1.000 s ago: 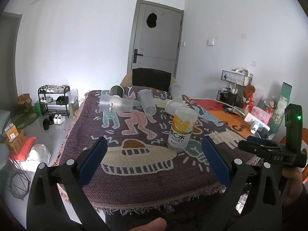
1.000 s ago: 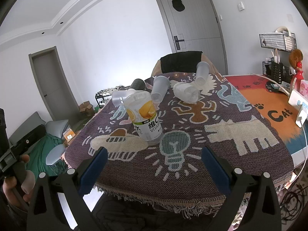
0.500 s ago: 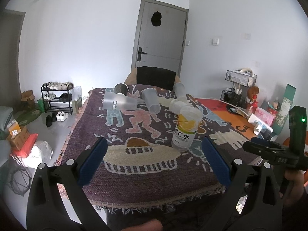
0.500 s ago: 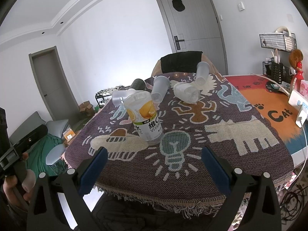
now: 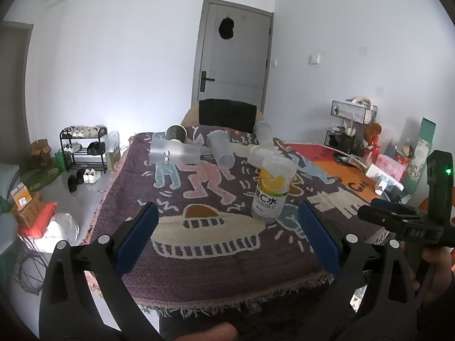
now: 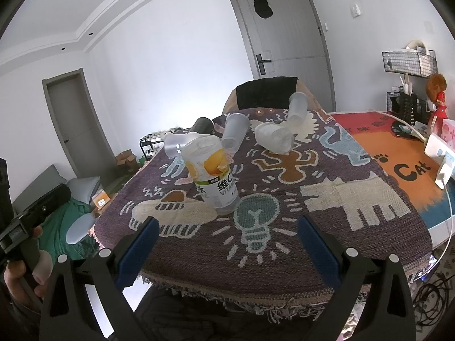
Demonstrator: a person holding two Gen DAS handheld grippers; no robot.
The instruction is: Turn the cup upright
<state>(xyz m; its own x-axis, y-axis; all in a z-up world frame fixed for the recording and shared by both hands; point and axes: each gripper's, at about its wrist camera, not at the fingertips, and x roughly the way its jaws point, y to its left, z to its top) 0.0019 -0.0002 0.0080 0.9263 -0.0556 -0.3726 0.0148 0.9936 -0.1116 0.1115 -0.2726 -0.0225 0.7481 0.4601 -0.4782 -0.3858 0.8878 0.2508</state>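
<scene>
Upside-down printed clear plastic cup [image 6: 212,177] stands axis vertical, ahead-left of spread empty right claw [image 6: 226,245], ahead-right of spread empty left claw [image 5: 227,234].

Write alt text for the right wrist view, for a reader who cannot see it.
Open right tongs hover empty at the near edge of a patterned blanket. An orange-label cup stands ahead on it, left of centre. Several frosted cups lie tipped farther back.
</scene>
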